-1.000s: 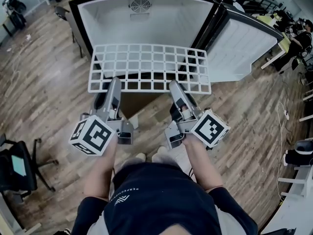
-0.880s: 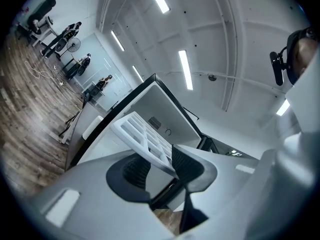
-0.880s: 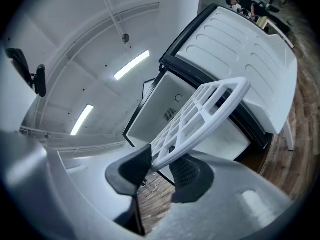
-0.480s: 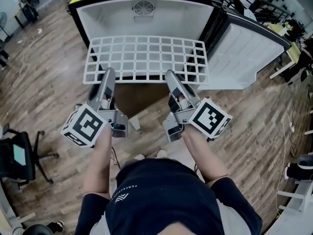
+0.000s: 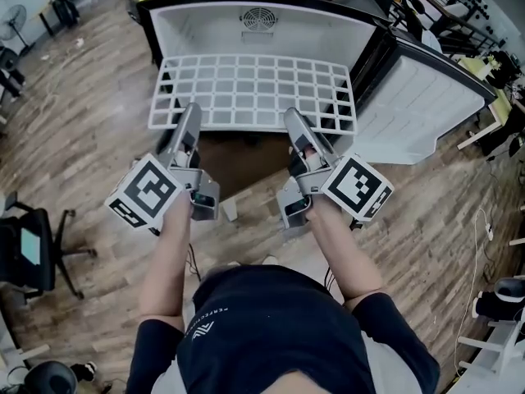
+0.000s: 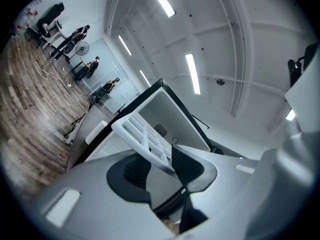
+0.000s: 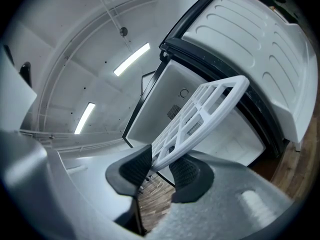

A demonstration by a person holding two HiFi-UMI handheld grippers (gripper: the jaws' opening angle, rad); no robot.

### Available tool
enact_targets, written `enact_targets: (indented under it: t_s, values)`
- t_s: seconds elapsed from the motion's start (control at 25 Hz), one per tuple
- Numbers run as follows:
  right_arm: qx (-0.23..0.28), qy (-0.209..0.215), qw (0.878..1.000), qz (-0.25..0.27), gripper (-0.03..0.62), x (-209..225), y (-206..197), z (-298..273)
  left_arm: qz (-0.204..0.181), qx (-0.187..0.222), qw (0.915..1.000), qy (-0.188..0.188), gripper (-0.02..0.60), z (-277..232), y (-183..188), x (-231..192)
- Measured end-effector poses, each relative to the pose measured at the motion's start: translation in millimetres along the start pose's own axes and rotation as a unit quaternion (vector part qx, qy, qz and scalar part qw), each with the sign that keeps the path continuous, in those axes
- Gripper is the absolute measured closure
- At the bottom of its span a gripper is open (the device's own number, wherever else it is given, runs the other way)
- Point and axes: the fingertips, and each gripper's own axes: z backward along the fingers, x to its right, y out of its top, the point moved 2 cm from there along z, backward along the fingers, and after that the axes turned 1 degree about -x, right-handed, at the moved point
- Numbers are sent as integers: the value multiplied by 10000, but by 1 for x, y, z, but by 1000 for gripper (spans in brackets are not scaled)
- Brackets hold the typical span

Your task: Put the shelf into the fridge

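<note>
Left gripper (image 5: 190, 110) and right gripper (image 5: 293, 116), two, both pinching one shelf (image 5: 254, 89), right jaws just tightened, before one open fridge (image 5: 197, 29).

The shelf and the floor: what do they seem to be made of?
The shelf looks like white moulded plastic, matte: its grid bars are thick and flat, not thin wire; coated metal is possible. The floor looks like wood or wood-look laminate: brown planks with grain and staggered joints.
</note>
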Motion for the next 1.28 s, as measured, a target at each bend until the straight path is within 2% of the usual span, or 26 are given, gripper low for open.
enact_targets:
  t_s: [0.84,1.0,1.28]
  values:
    - [-104,-4,9996,-256,496,11,12,-13,273,-154,9995,-59,445,-21,1,-2]
    - [-99,-28,9993,-352,502,14,10,-13,157,-216,9996,51,445,-19,1,-6]
    - [-102,-49,9995,-295,502,12,10,-16,441,-230,9987,-118,449,-26,2,-8]
